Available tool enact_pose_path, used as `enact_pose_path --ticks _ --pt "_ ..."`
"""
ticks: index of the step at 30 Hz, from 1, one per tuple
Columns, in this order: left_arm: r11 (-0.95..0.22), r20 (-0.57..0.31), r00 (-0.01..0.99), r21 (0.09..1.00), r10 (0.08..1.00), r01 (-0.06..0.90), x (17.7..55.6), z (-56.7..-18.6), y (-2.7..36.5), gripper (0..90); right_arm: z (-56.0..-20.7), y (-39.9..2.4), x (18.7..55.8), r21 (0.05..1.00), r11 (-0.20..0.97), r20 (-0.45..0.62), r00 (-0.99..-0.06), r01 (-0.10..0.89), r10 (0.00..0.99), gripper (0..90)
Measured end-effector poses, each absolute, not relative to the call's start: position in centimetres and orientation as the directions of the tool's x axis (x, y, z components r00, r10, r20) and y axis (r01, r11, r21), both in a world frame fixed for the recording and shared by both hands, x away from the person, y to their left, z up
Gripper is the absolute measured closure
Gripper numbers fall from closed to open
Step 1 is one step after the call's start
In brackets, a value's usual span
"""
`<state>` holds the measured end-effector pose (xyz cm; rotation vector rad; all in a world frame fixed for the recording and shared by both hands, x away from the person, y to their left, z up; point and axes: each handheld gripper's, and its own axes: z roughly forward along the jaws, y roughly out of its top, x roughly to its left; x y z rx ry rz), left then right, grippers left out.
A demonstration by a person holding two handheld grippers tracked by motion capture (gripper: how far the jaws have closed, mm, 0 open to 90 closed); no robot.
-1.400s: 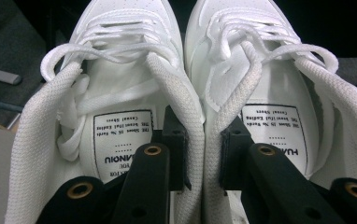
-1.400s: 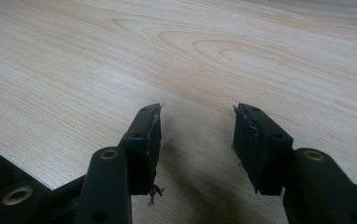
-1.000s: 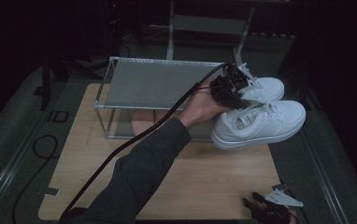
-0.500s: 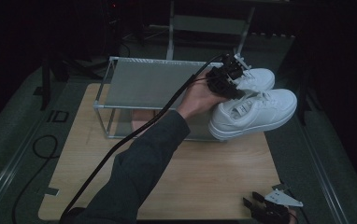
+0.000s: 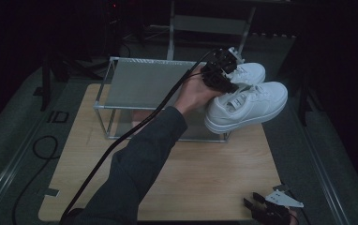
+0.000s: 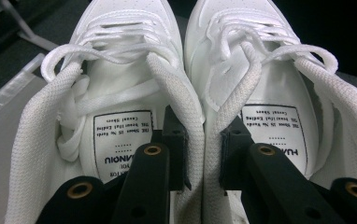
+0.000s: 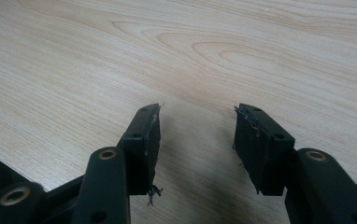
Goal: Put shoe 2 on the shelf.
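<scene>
Two white sneakers hang side by side in the air over the right end of a metal shoe rack (image 5: 144,84). The nearer sneaker (image 5: 249,105) and the farther sneaker (image 5: 251,72) are carried together by my left gripper (image 5: 219,77). In the left gripper view, the left gripper (image 6: 203,140) has one jaw inside the left-hand sneaker (image 6: 120,88) and one inside the right-hand sneaker (image 6: 279,88). It is shut on their two adjoining collar walls. My right gripper (image 5: 253,206) lies at the table's near right corner. Its jaws stand open over bare wood, as seen on the right gripper (image 7: 196,126).
The rack has a perforated metal top shelf and stands at the back of the light wooden table (image 5: 205,164). A black cable (image 5: 121,140) trails along the sleeve to the left gripper. Dark floor surrounds the table.
The left hand has carried the two sneakers a little to the left and farther back, over the rack's right end. The right gripper has stayed put.
</scene>
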<state>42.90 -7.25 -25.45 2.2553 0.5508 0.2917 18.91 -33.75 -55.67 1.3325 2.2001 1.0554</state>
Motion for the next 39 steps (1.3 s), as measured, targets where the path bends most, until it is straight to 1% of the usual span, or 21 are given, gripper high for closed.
enact_pose_path --ticks 18,25,39 --pt "-0.586 0.014 0.836 0.720 0.548 0.371 44.6 -25.8 -5.8 77.1 -55.7 -33.7 19.0 0.752 0.275 0.069 -0.487 0.599 0.871 50.6" --pt "-0.575 0.027 0.806 0.715 0.591 0.398 45.1 -26.4 -5.2 77.1 -55.7 -33.6 19.0 0.752 0.274 0.070 -0.486 0.600 0.871 50.5" --pt "-0.538 0.012 0.755 0.709 0.655 0.455 45.9 -26.9 -3.9 77.0 -55.7 -33.6 19.0 0.752 0.273 0.070 -0.485 0.600 0.872 50.5"
